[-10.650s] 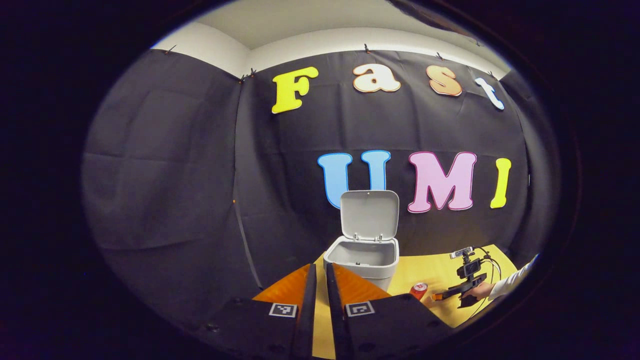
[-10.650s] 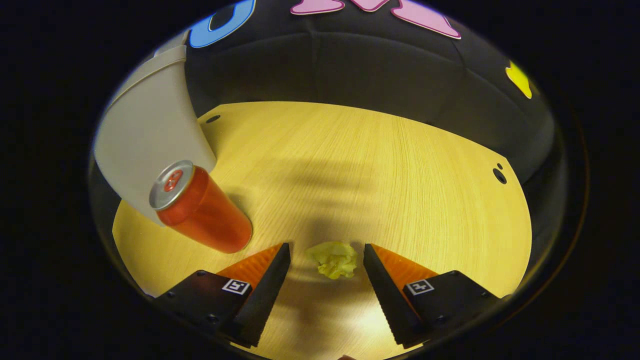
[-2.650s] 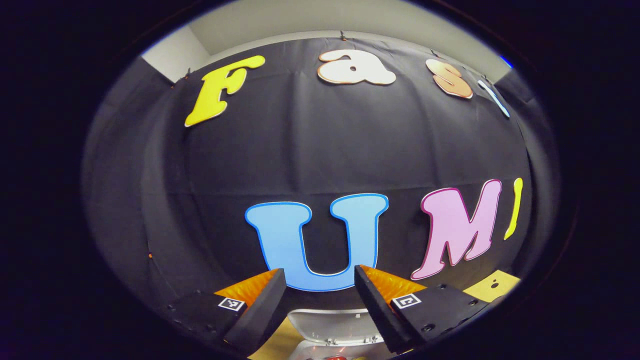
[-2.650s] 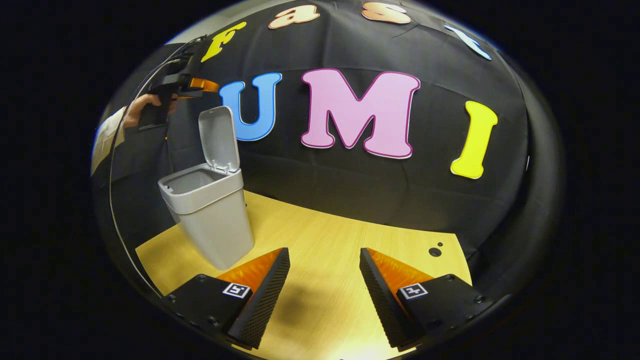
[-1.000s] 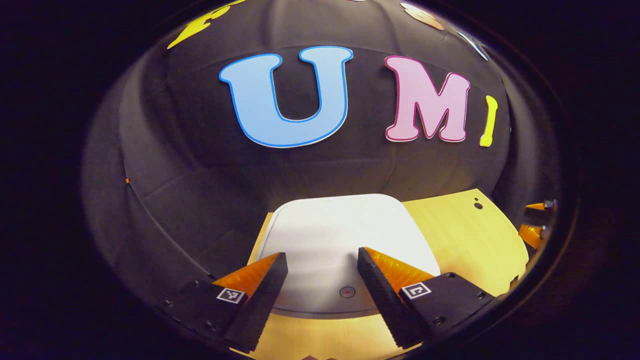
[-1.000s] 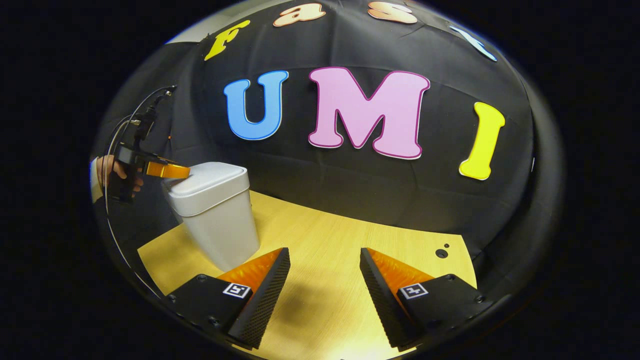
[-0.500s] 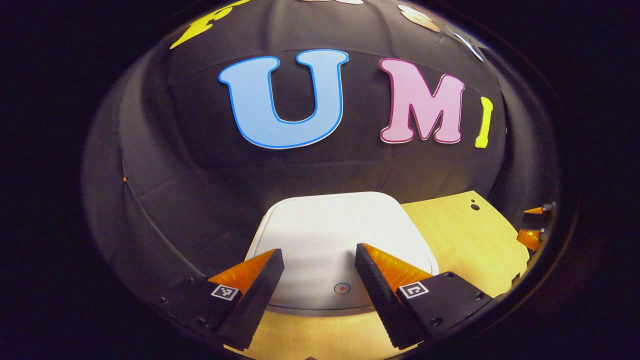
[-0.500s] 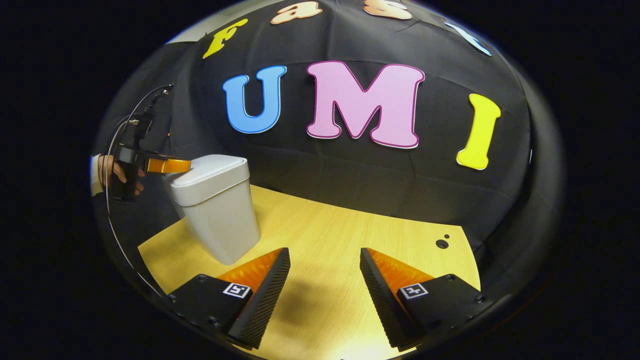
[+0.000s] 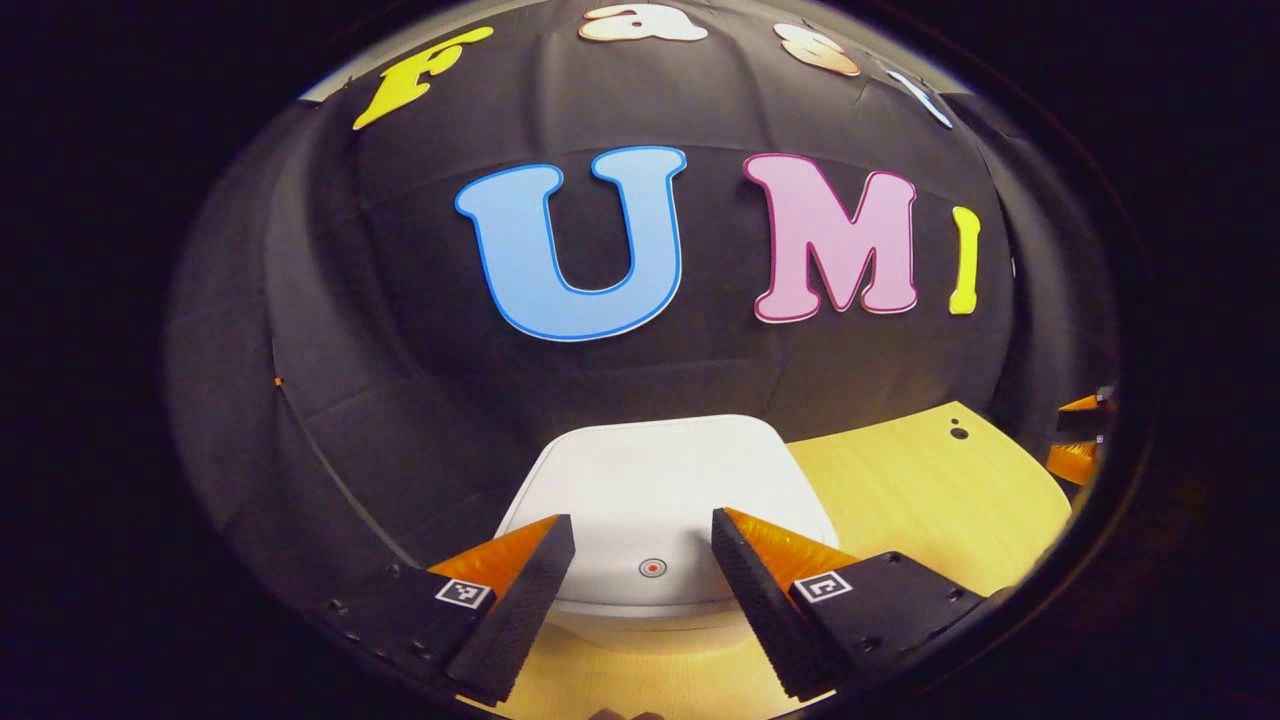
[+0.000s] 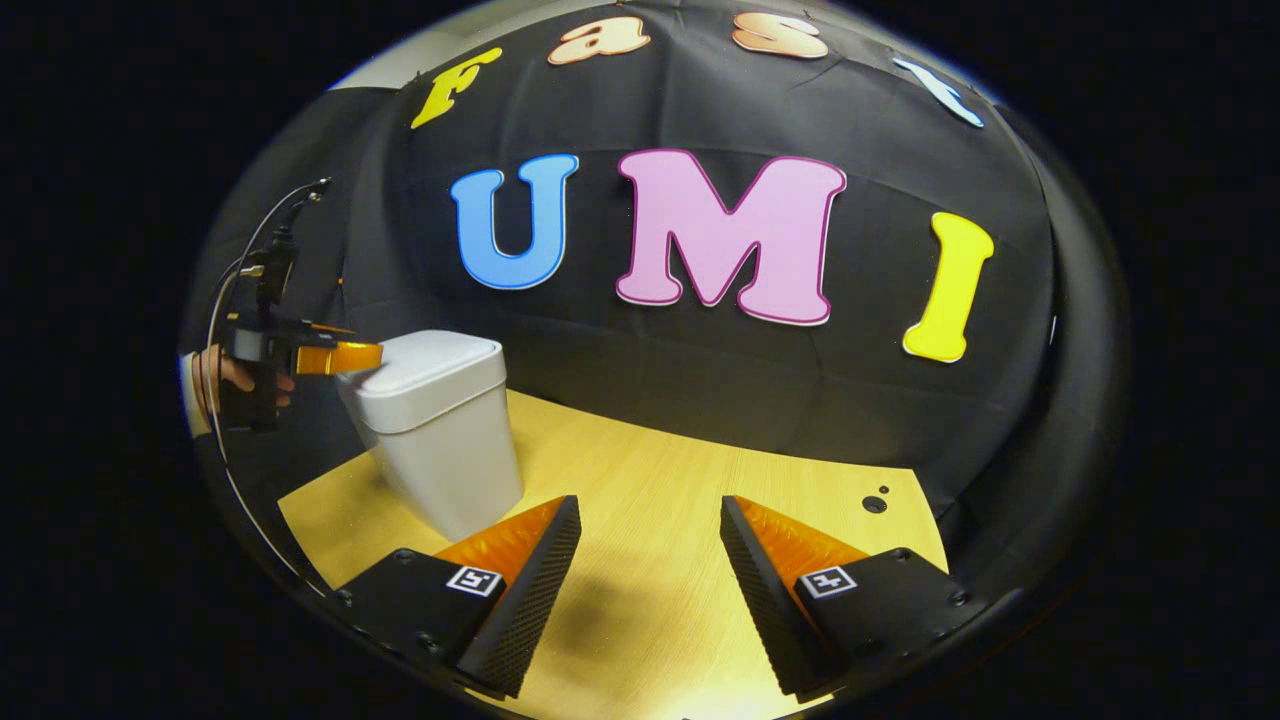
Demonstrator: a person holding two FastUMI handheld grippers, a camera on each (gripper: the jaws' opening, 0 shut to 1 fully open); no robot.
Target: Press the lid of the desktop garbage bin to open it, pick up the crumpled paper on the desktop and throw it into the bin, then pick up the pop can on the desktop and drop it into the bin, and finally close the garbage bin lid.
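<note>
With the lid (image 9: 665, 500) seen flat on the bin (image 10: 440, 440), the bin is closed; it is placed lower center in the left gripper view and left of center in the right gripper view, on the table (image 10: 700, 520). The left gripper (image 9: 640, 555) is held just over the lid's near edge, fingers apart, a red-dot button (image 9: 651, 568) framed between them. The right gripper (image 10: 648, 545) is held over bare table at bottom center, fingers apart, nothing gripped. A hand (image 10: 235, 375) is seen on the left gripper's handle at left edge.

Your left gripper view sat close above the bin (image 9: 660, 490), facing the wall. Your right gripper view looked from farther right, sharing the bin (image 10: 445, 430) and table (image 10: 700, 480).
</note>
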